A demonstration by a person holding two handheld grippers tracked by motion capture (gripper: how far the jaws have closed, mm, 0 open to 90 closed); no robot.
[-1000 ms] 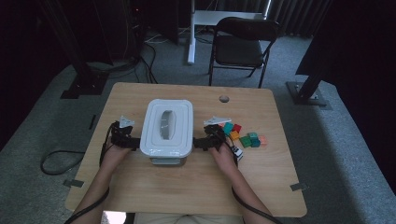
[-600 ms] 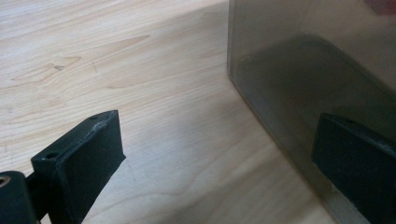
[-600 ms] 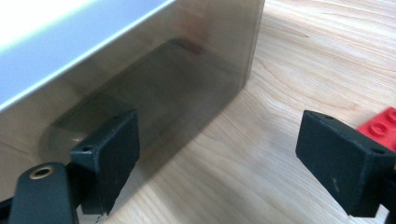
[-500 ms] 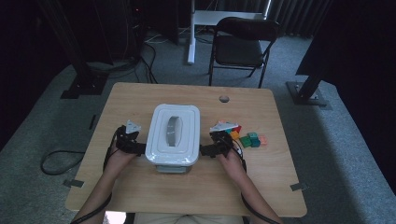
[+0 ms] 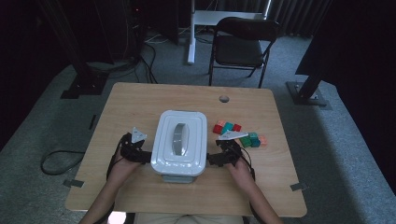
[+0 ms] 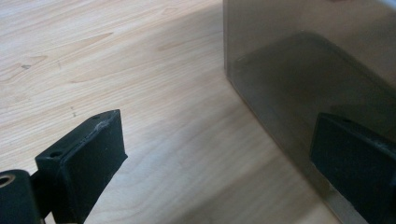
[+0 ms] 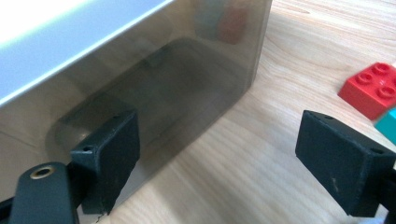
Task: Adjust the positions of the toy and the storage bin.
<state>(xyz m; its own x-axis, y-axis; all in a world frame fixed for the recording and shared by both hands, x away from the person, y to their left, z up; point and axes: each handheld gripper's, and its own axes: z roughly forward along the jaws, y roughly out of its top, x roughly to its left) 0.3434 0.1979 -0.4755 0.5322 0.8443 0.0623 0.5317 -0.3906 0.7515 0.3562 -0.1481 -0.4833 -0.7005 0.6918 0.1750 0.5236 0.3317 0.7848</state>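
Note:
A smoky see-through box (image 5: 180,177) with a white lid (image 5: 180,140) stands on the wooden table (image 5: 140,102), in the middle and toward the near side. My left gripper (image 5: 145,157) is at its left side, open and holding nothing. In the left gripper view the left gripper (image 6: 219,133) has its right jaw close against the box wall (image 6: 303,65). My right gripper (image 5: 213,160) is at the box's right side, also open. In the right gripper view the right gripper (image 7: 217,140) has its left jaw in front of the box wall (image 7: 177,70). I cannot tell if either jaw touches.
Several coloured bricks (image 5: 238,134) lie in a loose cluster right of the box, just beyond my right gripper. A red brick (image 7: 373,86) and a teal one (image 7: 388,126) lie past the right jaw. A round hole (image 5: 224,98) marks the far table edge. A folding chair (image 5: 243,44) stands beyond the table.
The box has shifted toward the near edge and slightly right. Both grippers moved the same way and stay at its two sides.

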